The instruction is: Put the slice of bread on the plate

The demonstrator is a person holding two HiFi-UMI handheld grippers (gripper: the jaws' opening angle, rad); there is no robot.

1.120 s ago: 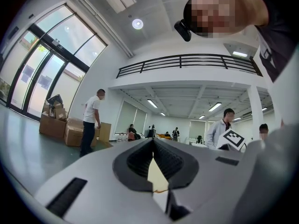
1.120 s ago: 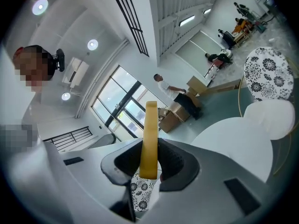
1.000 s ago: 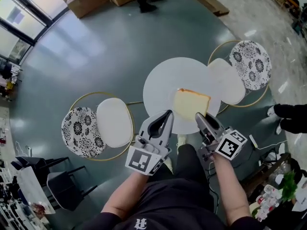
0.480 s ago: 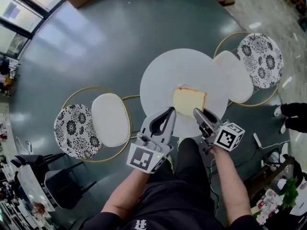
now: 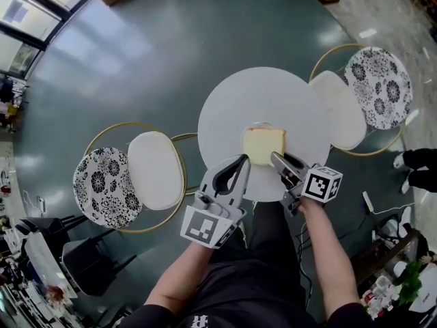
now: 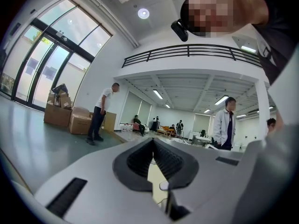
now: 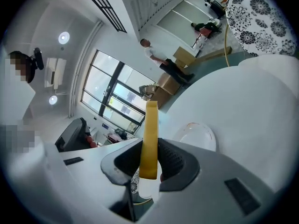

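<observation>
Pale yellow bread (image 5: 263, 144), golden-brown crust edge. White plate (image 7: 198, 136), faint reddish rim mark. White table (image 5: 232, 101). Grey-teal floor (image 5: 136, 67). Chairs (image 5: 113, 186): black-and-white floral backs, cream seats, gold frames. Grey right gripper (image 5: 274, 157), black ribbed pads (image 7: 174, 160), black-and-white square markers on cube (image 5: 321, 184).

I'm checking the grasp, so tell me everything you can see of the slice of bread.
The slice of bread is pale yellow, roughly square and whole, with a darker golden crust. The right hand-held gripper clamps one edge between its jaws, the rest sticking out ahead. In the head view it overlaps the small white plate on the round table; whether it touches the plate cannot be told.
</observation>
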